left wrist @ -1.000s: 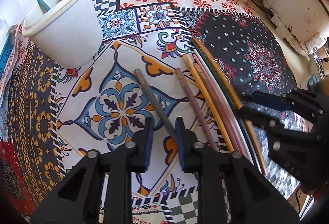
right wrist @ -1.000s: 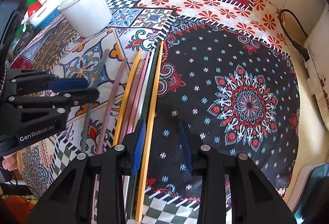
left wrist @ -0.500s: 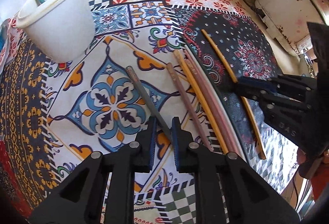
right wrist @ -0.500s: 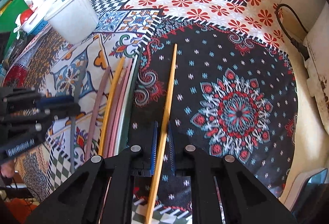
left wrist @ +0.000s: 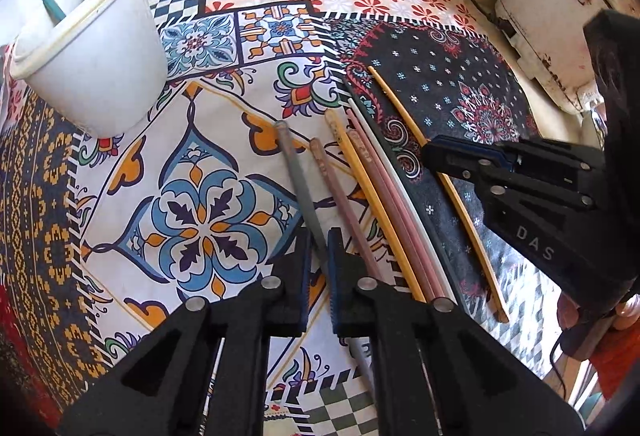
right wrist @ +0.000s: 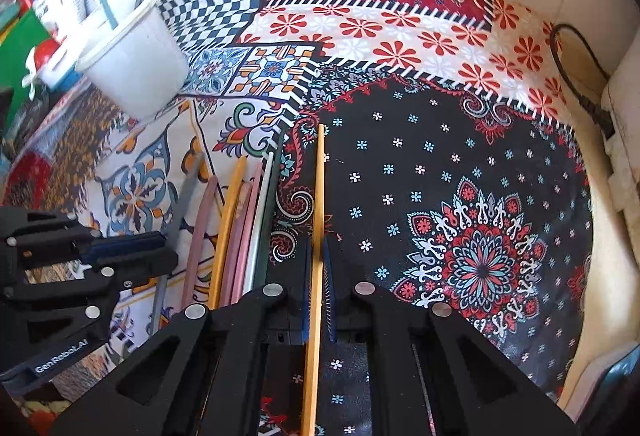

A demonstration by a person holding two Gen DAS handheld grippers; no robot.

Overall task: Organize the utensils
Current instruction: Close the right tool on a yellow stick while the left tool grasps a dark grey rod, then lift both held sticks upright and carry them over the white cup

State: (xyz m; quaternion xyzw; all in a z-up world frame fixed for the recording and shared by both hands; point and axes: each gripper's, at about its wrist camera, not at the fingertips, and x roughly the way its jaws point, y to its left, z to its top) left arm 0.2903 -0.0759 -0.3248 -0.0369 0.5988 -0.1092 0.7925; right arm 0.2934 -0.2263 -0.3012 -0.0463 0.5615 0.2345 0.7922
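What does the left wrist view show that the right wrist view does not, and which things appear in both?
Only the left wrist view shows the worn white appliance at the table's far corner. Only the right wrist view shows the shelf clutter behind the tub. Both show the white tub, the loose chopsticks, the left gripper shut on the grey chopstick, and the right gripper shut on the orange chopstick.

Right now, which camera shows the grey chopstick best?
The left wrist view: the grey chopstick lies in the middle, running between the left gripper's pads. In the right wrist view it is small at the left, partly behind that gripper.
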